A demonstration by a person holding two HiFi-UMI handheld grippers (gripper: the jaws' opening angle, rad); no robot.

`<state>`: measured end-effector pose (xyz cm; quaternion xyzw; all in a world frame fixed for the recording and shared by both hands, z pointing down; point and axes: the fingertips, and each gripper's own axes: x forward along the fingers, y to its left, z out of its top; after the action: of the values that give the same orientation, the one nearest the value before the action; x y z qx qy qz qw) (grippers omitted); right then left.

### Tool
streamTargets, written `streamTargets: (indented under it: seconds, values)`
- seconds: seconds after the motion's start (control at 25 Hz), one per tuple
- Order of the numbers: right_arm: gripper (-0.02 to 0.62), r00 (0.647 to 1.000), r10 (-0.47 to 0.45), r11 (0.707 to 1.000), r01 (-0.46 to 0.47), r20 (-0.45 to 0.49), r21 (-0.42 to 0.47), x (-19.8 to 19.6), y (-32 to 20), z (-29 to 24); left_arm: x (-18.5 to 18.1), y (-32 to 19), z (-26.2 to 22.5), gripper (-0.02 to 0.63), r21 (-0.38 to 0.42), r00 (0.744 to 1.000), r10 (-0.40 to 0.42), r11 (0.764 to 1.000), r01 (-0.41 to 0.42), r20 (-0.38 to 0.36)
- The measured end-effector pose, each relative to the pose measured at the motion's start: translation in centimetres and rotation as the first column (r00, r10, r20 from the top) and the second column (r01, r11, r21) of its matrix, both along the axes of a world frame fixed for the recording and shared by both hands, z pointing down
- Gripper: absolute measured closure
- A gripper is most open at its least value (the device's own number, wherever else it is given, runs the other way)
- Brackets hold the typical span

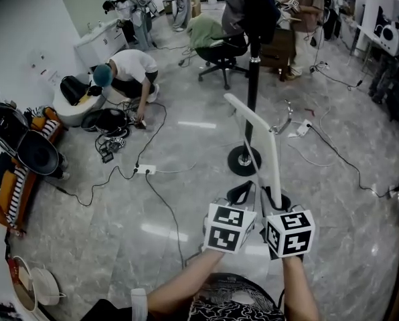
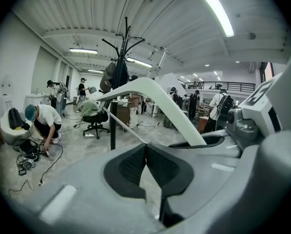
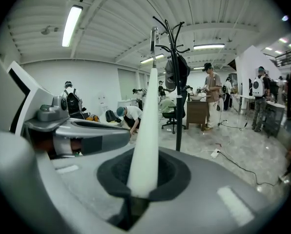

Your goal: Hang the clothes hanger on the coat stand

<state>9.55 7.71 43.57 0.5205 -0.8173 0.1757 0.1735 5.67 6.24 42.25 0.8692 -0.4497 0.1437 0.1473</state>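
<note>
A white clothes hanger [image 1: 256, 122] with a metal hook [image 1: 286, 121] is held up over the floor between both grippers. My right gripper [image 1: 274, 196] is shut on the end of one white arm [image 3: 145, 130], which rises straight up from its jaws toward the hook [image 3: 153, 38]. My left gripper [image 1: 243, 192] is shut on the hanger's thin lower bar [image 2: 128, 129], with the white arm [image 2: 155, 89] arching above it. The black coat stand [image 1: 253, 79] rises a little beyond the hanger on its round base [image 1: 245, 160]. Dark garments hang near its top [image 3: 177, 72].
A person crouches at the left [image 1: 129, 72] over cables and a power strip [image 1: 144, 170]. Another power strip [image 1: 304, 128] and its cord lie right of the stand. An office chair [image 1: 223, 52] and a standing person [image 1: 305, 12] are behind it. Bags line the left wall [image 1: 19, 146].
</note>
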Motion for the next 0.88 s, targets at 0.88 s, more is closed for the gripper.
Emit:
streamTargets:
  seconds: [0.88]
  values:
    - [0.566, 0.990, 0.137, 0.990, -0.137, -0.014, -0.012, -9.8, -11.0, 0.1, -9.1, -11.8, -0.4, 0.600, 0.001, 0.986, 0.160, 0.987, -0.160, -0.039]
